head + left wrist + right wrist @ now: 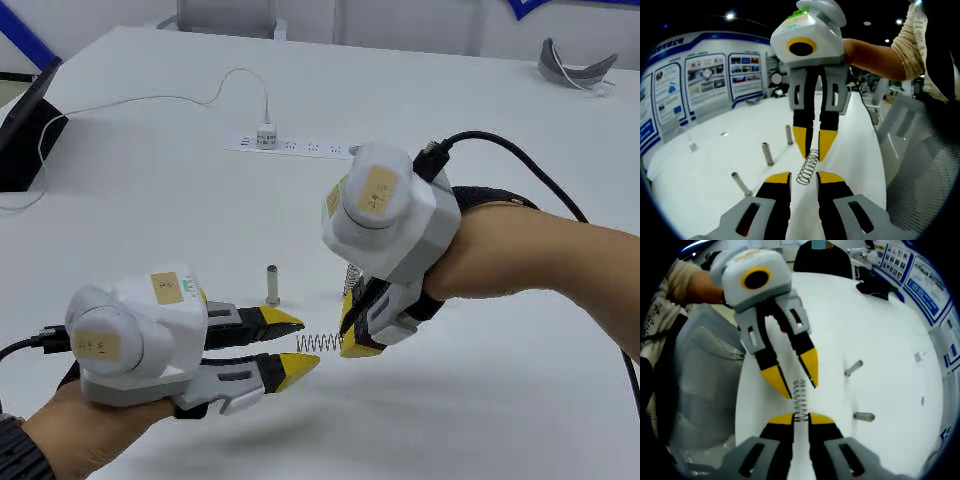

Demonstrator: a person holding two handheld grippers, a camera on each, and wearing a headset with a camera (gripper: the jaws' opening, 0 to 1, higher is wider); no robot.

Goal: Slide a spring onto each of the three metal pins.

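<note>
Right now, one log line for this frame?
right gripper: shut on spring | left gripper: open around spring's other end | pin: bare

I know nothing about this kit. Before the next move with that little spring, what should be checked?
1. Grip: the right gripper is shut on one end of the spring: ok.
2. Helper: the left gripper is open, with its jaws on either side of the spring's free end: ok.
3. Target: a bare pin stands upright, ready to take the spring: ok.
4. Alignment: the spring is not ok. It is held sideways in the air, apart from the bare pin.
5. Finished work: whether the coil on the second pin is fully seated: cannot tell, as the right gripper partly hides it.
</note>
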